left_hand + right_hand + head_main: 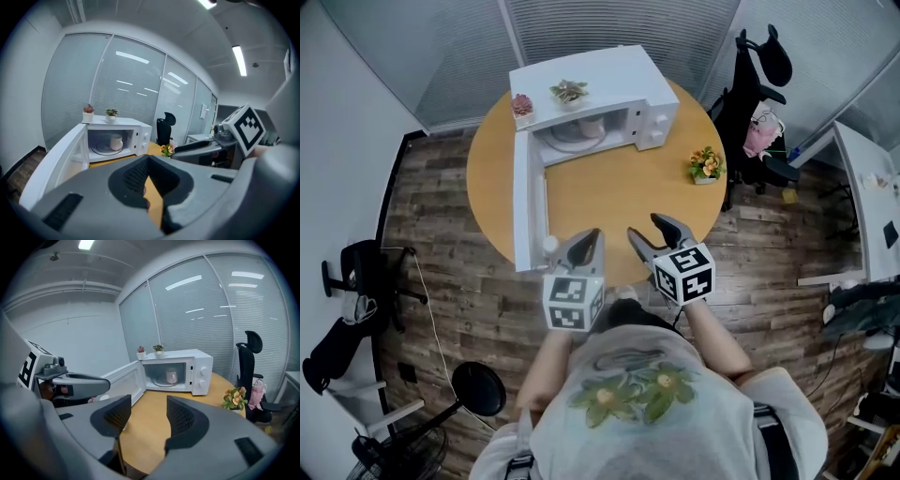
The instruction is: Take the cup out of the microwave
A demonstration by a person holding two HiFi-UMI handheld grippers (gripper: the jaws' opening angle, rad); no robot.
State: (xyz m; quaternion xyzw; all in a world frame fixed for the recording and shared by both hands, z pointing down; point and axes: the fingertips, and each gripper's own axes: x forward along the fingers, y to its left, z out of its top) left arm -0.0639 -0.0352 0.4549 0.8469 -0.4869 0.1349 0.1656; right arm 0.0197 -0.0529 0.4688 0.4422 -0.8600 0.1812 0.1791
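The white microwave (619,75) stands at the far side of the round wooden table (609,202). Its door (523,202) hangs fully open toward me on the left. A pale cup (591,127) stands upright on the glass turntable inside; it also shows in the left gripper view (116,141) and the right gripper view (172,376). Both grippers hover over the table's near edge, well short of the microwave. My left gripper (586,239) (147,180) is shut with nothing in it. My right gripper (647,230) (147,416) is open with nothing between its pads.
Two small potted plants (522,106) (569,92) sit on top of the microwave. A pot of orange flowers (705,165) stands on the table's right edge. A black office chair (759,94) and a white desk (862,187) are to the right.
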